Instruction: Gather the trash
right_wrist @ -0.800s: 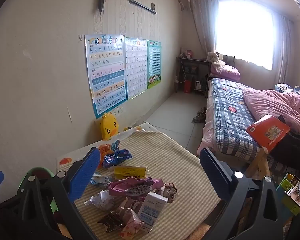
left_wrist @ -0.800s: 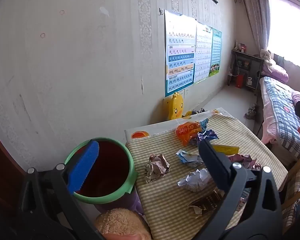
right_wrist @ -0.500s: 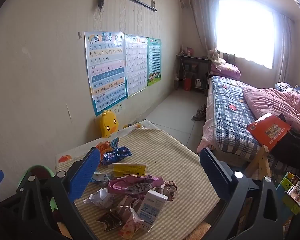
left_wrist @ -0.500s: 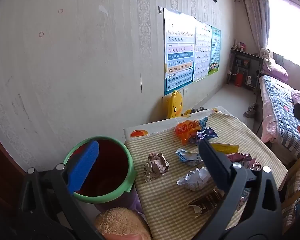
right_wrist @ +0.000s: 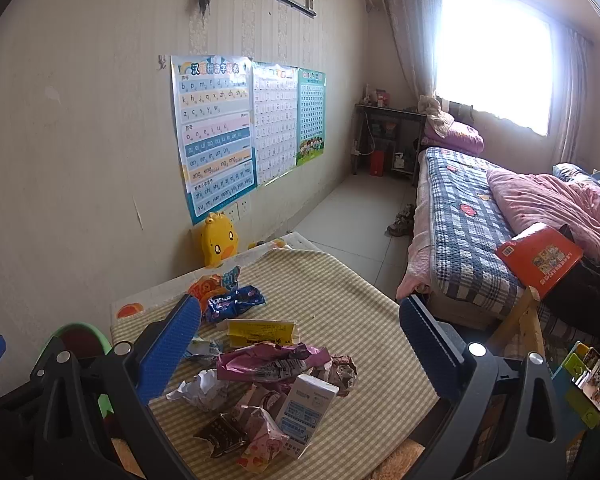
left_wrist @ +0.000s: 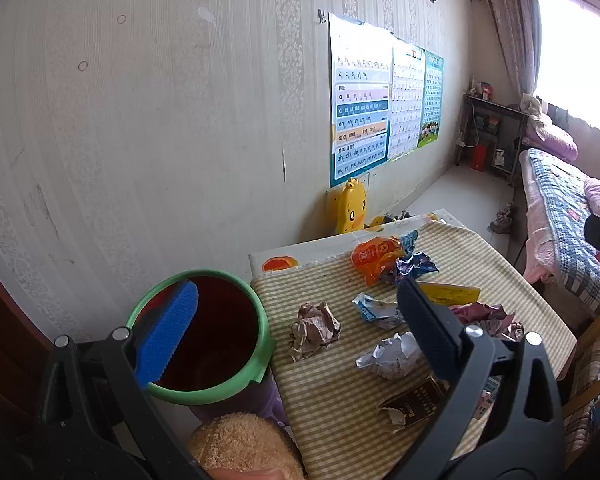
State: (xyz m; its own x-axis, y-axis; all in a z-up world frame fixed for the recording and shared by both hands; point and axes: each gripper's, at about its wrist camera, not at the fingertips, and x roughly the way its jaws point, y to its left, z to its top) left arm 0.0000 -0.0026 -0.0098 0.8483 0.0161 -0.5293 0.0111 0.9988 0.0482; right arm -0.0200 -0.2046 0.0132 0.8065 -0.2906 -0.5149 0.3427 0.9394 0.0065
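Observation:
Several pieces of trash lie on a small table with a checked cloth (left_wrist: pixel 496 264): a crumpled brown wrapper (left_wrist: pixel 314 330), a crumpled white paper (left_wrist: pixel 390 356), an orange bag (left_wrist: pixel 374 256), a yellow packet (right_wrist: pixel 260 330), a purple wrapper (right_wrist: pixel 272 362) and a white carton (right_wrist: pixel 308 412). A green-rimmed bin (left_wrist: pixel 202 336) stands left of the table. My left gripper (left_wrist: pixel 296 340) is open and empty, above the bin and the table's left edge. My right gripper (right_wrist: pixel 300 344) is open and empty above the trash pile.
A wall with posters (right_wrist: pixel 216 132) runs behind the table, with a yellow duck toy (right_wrist: pixel 218 242) at its foot. A bed (right_wrist: pixel 480 216) stands to the right with an orange box (right_wrist: pixel 538 260) on it. A brown plush thing (left_wrist: pixel 244 446) sits below the bin.
Both views have shifted slightly, the scene sliding down and left a little. Both grippers stay open and empty; the trash has not moved.

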